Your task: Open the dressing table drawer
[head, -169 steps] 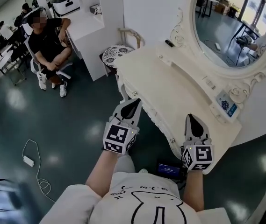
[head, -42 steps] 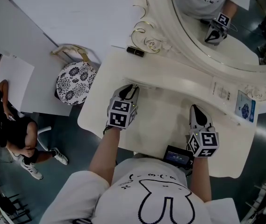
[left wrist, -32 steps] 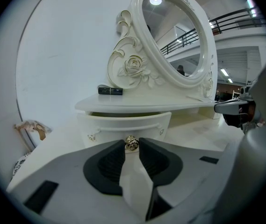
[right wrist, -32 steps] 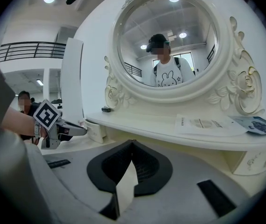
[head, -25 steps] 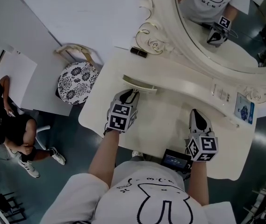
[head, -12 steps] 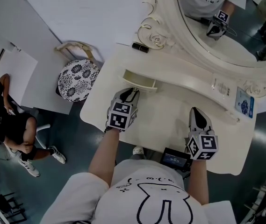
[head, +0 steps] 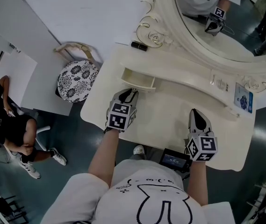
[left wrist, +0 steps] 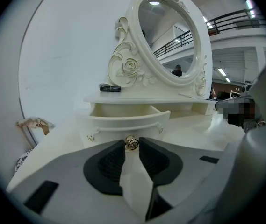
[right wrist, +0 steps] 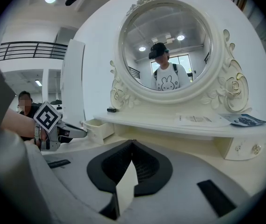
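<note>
Left gripper view shows your left gripper (left wrist: 132, 146) clamped on the gold knob (left wrist: 132, 142) of the drawer (left wrist: 123, 117). It juts from under the shelf's (left wrist: 170, 99) left end, long side along the shelf, front facing you. Your right gripper (right wrist: 133, 143) is closed and empty above the tabletop (head: 170, 113).

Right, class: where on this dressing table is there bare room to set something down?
Free: the tabletop between the left gripper and right gripper, in front of the shelf; also mid-shelf, between the black tube and the leaflets. Crowded: by the open drawer, its knob in the left gripper.
</note>
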`<action>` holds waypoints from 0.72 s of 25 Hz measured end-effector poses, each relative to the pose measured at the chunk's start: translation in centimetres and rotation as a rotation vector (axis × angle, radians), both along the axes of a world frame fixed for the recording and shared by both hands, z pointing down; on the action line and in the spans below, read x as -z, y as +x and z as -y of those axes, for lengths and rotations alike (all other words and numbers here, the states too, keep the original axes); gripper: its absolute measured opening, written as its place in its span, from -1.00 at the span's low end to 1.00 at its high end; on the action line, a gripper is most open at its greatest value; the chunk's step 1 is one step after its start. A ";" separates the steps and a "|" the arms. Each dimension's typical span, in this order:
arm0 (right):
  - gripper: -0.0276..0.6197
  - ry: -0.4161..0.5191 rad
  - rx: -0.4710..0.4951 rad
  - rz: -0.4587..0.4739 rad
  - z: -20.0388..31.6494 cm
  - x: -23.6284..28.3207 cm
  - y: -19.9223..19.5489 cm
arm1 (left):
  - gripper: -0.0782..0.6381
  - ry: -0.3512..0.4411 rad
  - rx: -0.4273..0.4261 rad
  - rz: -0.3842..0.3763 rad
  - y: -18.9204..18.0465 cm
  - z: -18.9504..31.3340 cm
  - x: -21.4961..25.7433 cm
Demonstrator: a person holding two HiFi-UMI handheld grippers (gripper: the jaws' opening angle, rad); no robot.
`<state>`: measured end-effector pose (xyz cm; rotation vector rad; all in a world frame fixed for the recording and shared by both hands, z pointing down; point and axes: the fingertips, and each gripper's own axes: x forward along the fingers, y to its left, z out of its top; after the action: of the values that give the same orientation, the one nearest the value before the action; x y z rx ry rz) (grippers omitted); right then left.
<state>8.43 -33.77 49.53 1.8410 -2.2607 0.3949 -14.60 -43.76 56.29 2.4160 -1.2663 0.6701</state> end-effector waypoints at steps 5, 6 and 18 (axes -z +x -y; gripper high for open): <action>-0.86 0.003 -0.004 0.002 -0.4 0.1 -0.3 | -0.49 -0.003 -0.006 0.005 -0.1 -0.4 0.0; -0.86 0.004 -0.004 0.002 -0.5 0.1 -0.3 | -0.49 -0.004 -0.006 0.007 -0.2 -0.4 0.0; -0.86 0.013 -0.011 0.003 -1.2 0.4 -0.5 | -0.49 -0.012 0.007 -0.001 -0.5 -1.2 0.0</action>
<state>7.93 -32.52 49.16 1.8610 -2.2620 0.3855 -15.08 -42.57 56.31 2.4014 -1.2664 0.6727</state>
